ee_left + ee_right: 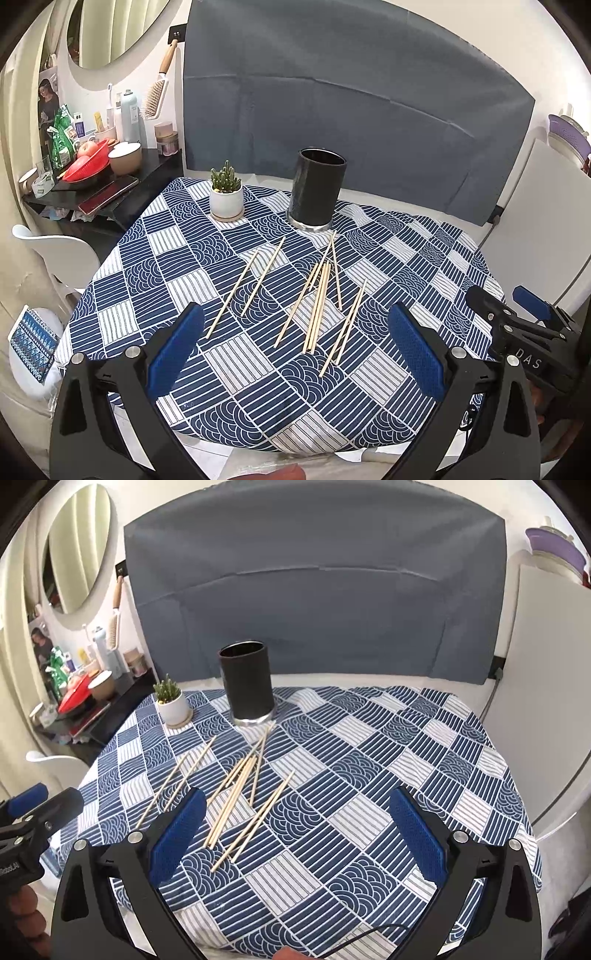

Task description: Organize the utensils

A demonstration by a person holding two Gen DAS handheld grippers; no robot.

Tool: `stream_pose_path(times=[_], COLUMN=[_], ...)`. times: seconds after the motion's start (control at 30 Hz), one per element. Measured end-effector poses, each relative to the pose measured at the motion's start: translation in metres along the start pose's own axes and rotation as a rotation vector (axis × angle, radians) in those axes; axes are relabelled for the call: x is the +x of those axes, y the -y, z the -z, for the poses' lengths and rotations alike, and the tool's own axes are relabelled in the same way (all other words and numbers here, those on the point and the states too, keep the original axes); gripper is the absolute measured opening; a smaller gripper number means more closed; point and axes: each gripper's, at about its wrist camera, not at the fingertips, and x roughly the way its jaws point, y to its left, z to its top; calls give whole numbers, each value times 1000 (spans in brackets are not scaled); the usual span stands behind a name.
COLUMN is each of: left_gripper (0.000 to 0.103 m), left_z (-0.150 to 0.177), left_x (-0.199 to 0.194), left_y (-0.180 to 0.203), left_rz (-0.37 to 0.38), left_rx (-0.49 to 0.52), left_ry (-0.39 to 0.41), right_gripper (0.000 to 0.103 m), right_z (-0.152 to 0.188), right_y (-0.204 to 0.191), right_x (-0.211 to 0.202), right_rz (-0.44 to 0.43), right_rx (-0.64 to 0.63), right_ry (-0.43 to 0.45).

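Several wooden chopsticks (317, 302) lie scattered on the blue-and-white patterned tablecloth (229, 376), in front of a tall black cylindrical holder (316, 192). They also show in the right wrist view (236, 794), with the holder (246, 685) behind them. My left gripper (295, 347) is open and empty, above the near side of the table, just short of the chopsticks. My right gripper (295, 827) is open and empty, to the right of the chopsticks. The right gripper shows at the right edge of the left wrist view (517, 306), and the left gripper at the left edge of the right wrist view (37, 805).
A small cactus in a white pot (226, 194) stands left of the holder. A cluttered black side shelf (92, 184) and a white chair (55, 251) are to the left of the table. A grey cloth (332, 92) hangs behind. A white board (546, 664) stands at the right.
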Motion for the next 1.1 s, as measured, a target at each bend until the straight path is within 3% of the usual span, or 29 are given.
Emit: stream_pose_path(times=[0.53, 1.1], left_gripper=[97, 97], left_z=[-20, -35], left_x=[42, 128], left_y=[-13, -41], left_rz=[-45, -70], left_rx=[4, -61], left_ry=[-109, -353], right_gripper=[95, 95], right_z=[-13, -15], right_y=[-1, 5], right_x=[54, 147], right_rz=[11, 42], right_rx=[70, 146], right_ry=[-121, -357])
